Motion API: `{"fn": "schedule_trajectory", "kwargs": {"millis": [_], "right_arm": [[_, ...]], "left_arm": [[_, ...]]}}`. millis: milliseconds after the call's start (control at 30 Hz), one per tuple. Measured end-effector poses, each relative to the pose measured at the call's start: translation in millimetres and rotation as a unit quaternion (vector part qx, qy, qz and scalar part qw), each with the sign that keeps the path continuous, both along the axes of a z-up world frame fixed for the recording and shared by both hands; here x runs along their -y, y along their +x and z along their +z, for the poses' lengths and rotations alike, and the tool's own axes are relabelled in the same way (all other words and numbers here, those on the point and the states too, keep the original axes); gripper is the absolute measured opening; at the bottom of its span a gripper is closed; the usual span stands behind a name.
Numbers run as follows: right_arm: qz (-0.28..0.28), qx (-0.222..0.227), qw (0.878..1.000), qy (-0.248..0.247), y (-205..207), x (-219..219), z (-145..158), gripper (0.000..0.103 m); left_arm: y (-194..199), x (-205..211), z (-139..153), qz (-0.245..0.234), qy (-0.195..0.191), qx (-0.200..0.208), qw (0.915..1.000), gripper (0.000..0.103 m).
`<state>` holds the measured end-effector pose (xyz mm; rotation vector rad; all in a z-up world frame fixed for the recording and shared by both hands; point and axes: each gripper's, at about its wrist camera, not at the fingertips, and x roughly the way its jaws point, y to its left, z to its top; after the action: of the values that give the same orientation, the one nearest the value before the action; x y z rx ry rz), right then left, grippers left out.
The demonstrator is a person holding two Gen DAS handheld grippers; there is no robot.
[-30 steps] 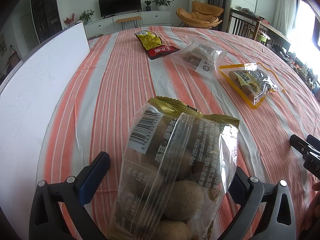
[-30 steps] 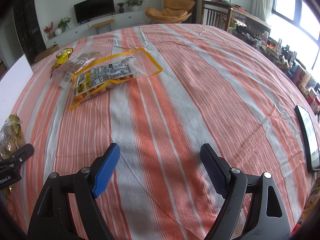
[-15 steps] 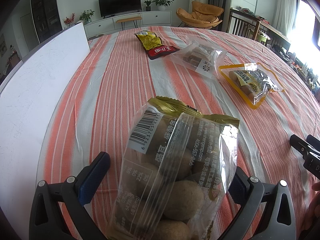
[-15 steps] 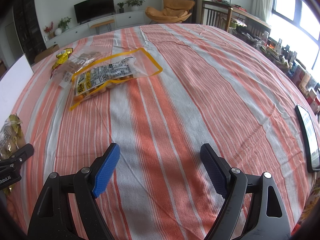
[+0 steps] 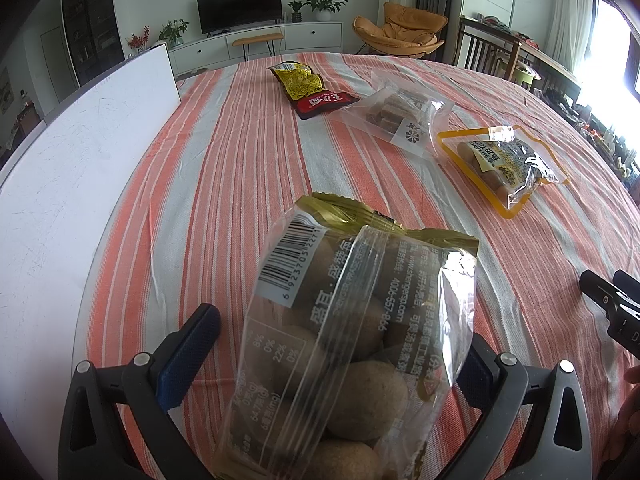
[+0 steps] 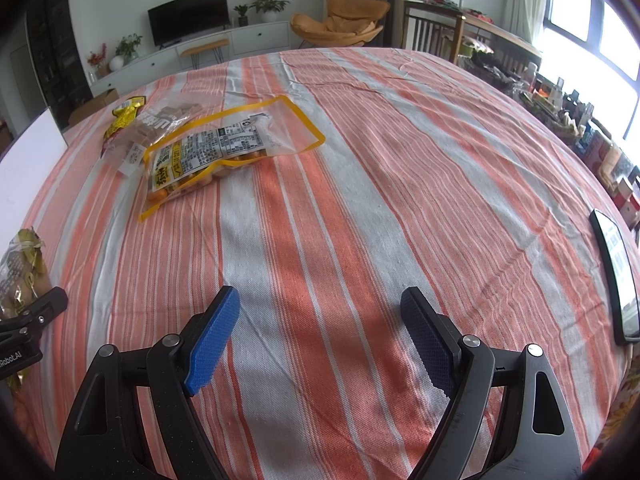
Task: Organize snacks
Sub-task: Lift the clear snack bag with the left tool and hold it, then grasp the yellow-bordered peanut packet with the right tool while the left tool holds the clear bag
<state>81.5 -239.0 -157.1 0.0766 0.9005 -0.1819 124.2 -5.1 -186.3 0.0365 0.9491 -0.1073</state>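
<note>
Left wrist view
Left gripper (image 5: 340, 344): fingers spread; a clear bag of round snacks (image 5: 352, 320) stands between them, whether pinched I cannot tell.
Ahead of the fingers: red-yellow packet (image 5: 310, 88), clear bag (image 5: 396, 112), yellow-edged bag (image 5: 504, 164) on the striped cloth (image 5: 224, 168).

Right wrist view
Right gripper (image 6: 320, 320): fingers spread wide, nothing between them, bare cloth below.
Ahead-left of the fingers: the yellow-edged bag.

Our left gripper (image 5: 336, 344) angles downward with its jaws set wide and a snack bag between them, while our right gripper (image 6: 320, 316) tilts downward too, jaws apart and empty.
</note>
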Motion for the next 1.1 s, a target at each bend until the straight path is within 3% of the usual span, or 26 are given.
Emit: {"fn": "schedule_trajectory", "kwargs": {"millis": [100,200,367,433,600,733,800,900,1100], "right_arm": [[-0.009,-0.005,0.999,0.036,-2,5,4,0.085],[-0.004,0.004,0.988,0.156,6,9,16,0.085],[0.003,-0.048,0.965,0.258,73,-2,23,0.085],[-0.010,-0.064,0.962,0.266,100,-7,21,0.085],[-0.058,-0.087,0.962,0.252,166,-19,15,0.085],[-0.049,-0.084,0.984,0.150,188,-51,10,0.085],[-0.019,-0.090,0.993,0.072,184,-71,7,0.085],[0.032,-0.083,0.996,0.002,163,-90,2,0.084],[0.068,-0.077,0.995,0.008,107,-74,2,0.074]], "left_arm": [[0,0,0,0.000,0.000,0.000,1.0000,0.103],[0,0,0,0.000,0.000,0.000,1.0000,0.103],[0,0,0,0.000,0.000,0.000,1.0000,0.103],[0,0,0,0.000,-0.001,0.000,1.0000,0.103],[0,0,0,0.000,0.000,0.000,1.0000,0.103],[-1,0,0,0.000,0.000,0.000,1.0000,0.103],[-1,0,0,0.000,0.000,0.000,1.0000,0.103],[-1,0,0,0.000,0.000,0.000,1.0000,0.103],[-1,0,0,-0.001,0.000,0.000,1.0000,0.103]]}}
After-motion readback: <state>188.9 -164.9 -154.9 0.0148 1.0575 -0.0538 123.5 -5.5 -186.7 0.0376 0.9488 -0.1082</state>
